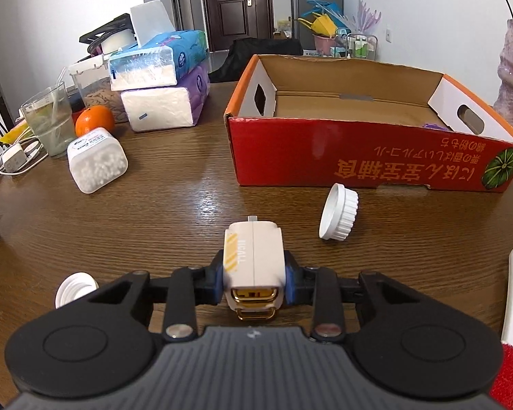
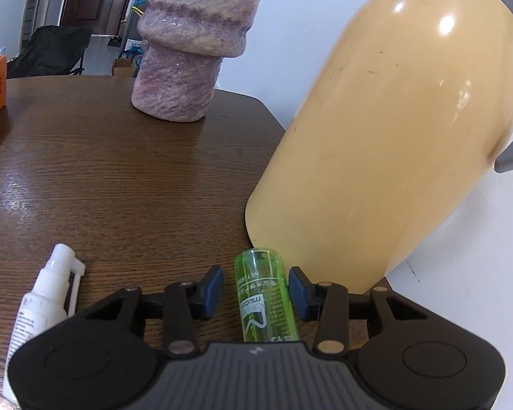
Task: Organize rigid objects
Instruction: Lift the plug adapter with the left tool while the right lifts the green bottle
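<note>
Clamped in the left tongs [image 1: 254, 282], a cream charger [image 1: 253, 266] sits above the brown wooden surface [image 1: 174, 191], the red cardboard box [image 1: 369, 157] beyond at the far edge. Right tongs [image 2: 255, 288] gape around a green bottle [image 2: 264, 294] lying beside a yellow kettle [image 2: 393, 130] near the surface's right corner.

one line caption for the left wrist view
Left tool grips a white charger facing the open red box.
</note>
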A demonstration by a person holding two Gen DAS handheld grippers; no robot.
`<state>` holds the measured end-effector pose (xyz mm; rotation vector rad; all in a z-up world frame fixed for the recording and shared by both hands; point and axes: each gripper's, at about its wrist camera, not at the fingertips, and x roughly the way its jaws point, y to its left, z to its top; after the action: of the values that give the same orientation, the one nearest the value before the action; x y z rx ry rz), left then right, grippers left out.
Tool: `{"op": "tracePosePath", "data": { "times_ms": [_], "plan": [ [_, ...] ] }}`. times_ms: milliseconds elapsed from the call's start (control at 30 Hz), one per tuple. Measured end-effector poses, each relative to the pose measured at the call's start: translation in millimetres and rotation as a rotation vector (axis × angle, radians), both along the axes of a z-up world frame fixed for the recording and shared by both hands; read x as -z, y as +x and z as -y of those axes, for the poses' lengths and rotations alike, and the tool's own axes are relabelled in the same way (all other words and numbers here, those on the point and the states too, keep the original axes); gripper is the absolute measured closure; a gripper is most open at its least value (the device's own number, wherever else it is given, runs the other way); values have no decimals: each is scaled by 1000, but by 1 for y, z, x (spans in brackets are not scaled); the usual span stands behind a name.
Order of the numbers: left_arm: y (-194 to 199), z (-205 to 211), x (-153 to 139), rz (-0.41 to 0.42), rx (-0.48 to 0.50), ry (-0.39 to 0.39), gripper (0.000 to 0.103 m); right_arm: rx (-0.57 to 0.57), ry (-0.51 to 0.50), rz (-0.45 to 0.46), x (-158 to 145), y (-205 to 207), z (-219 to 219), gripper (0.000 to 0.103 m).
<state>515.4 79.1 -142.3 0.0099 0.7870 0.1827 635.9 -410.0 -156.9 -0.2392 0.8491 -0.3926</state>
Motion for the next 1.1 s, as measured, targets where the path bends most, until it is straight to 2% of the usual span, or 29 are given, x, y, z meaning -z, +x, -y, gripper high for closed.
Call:
{"op": "tracePosePath", "data": {
  "times_ms": [133, 267, 533, 833, 1100],
  "plan": [
    [0, 0, 0, 0, 0, -1, 70, 13, 15, 0, -1, 0, 2, 64],
    [-1, 0, 0, 2, 0, -3, 70, -6, 29, -4, -1, -4, -1, 71],
    [-4, 1, 0, 11, -2, -12, 70, -63, 119, 23, -5, -22, -11, 71],
    [-5, 0, 1, 16, -1, -21, 70, -38, 207, 60, -4, -39, -8, 71],
    [-5, -1, 1, 18, -7, -22, 70, -36, 210, 108, -1, -51, -13, 73]
  ]
}}
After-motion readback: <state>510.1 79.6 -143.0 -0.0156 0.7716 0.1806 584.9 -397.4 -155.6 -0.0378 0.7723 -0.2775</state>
